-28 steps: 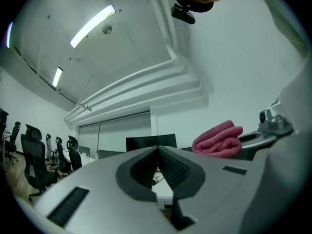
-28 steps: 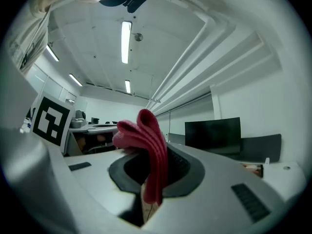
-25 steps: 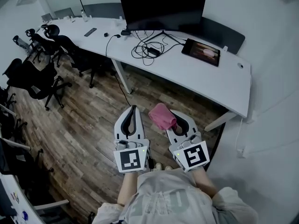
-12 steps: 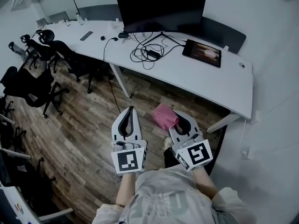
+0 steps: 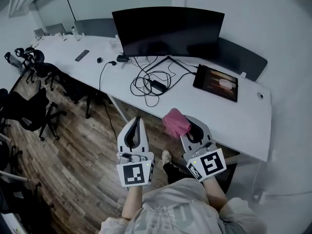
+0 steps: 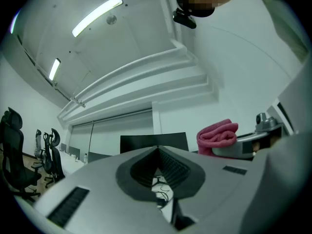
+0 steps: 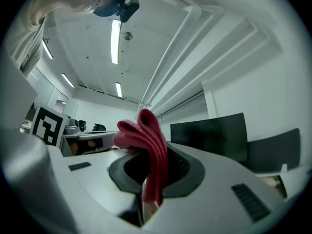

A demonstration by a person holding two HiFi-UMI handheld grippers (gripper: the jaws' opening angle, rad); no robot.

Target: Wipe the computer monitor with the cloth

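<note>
**Approach to the screen, cloth in hand**

We have stepped closer: the monitor (image 5: 168, 30) now looms larger at the far side of the worktop (image 5: 243, 116). Our right gripper (image 5: 187, 126) keeps its jaws clenched on the pink cloth (image 5: 176, 123), well short of the screen. The left gripper (image 5: 137, 122) has its jaws closed on nothing. Tangled cables (image 5: 148, 82) and a tablet (image 5: 217, 83) lie in between.

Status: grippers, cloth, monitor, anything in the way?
Right gripper shut on pink cloth; left gripper shut, empty. Monitor at far side of desk, cloth not on it. Cables and tablet lie in front.
</note>
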